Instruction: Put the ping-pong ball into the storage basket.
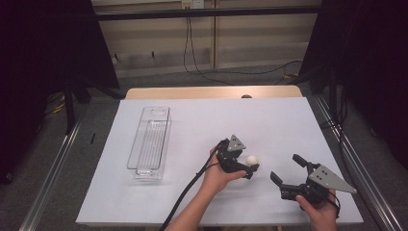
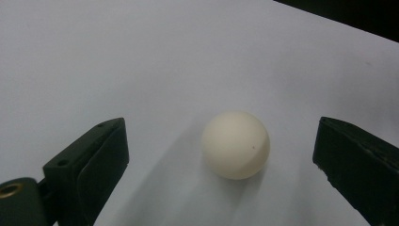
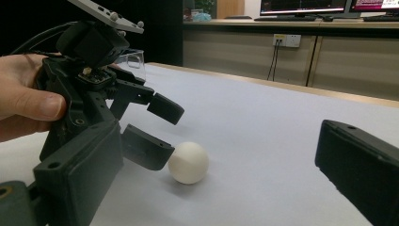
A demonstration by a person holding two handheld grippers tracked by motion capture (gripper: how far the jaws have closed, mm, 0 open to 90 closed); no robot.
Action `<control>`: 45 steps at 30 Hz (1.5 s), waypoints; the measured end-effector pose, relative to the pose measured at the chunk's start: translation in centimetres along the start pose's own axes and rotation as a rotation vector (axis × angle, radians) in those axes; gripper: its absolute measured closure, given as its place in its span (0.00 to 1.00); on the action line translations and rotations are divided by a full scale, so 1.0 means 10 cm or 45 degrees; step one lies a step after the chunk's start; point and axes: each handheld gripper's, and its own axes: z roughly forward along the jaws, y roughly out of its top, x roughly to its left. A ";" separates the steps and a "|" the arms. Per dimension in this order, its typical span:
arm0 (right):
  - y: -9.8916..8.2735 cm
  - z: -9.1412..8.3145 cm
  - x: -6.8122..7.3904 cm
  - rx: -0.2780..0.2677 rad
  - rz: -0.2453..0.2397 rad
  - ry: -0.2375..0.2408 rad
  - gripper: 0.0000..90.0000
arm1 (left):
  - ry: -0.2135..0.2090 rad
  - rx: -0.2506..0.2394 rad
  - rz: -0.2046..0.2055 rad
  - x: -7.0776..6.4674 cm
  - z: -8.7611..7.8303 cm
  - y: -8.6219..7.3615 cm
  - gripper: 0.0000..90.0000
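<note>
The left gripper (image 1: 245,166) sits with fingers spread around the ball (image 1: 252,160) on the worktop (image 1: 202,125), not touching it. The right gripper (image 1: 287,168), at the ball's 4 o'clock, is spread too.

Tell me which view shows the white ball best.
The left gripper view: the white ball sits large between that gripper's open jaws. The right gripper view shows it smaller, beside the left gripper; the high view shows it tiny.

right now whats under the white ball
The white ball rests on the pale table sheet, between the open left tongs. Its contact spot itself is hidden by the ball.
</note>
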 end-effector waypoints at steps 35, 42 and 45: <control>0.00 -0.01 -0.01 0.001 0.009 -0.007 0.01 | -0.031 0.094 0.059 -0.03 0.22 0.04 0.27; 0.00 -0.01 -0.01 0.000 0.008 -0.008 0.01 | -0.057 0.129 0.083 -0.01 0.25 0.04 0.37; 0.00 -0.01 -0.02 0.002 0.012 -0.006 0.01 | -0.067 0.128 0.068 0.01 0.25 0.03 0.44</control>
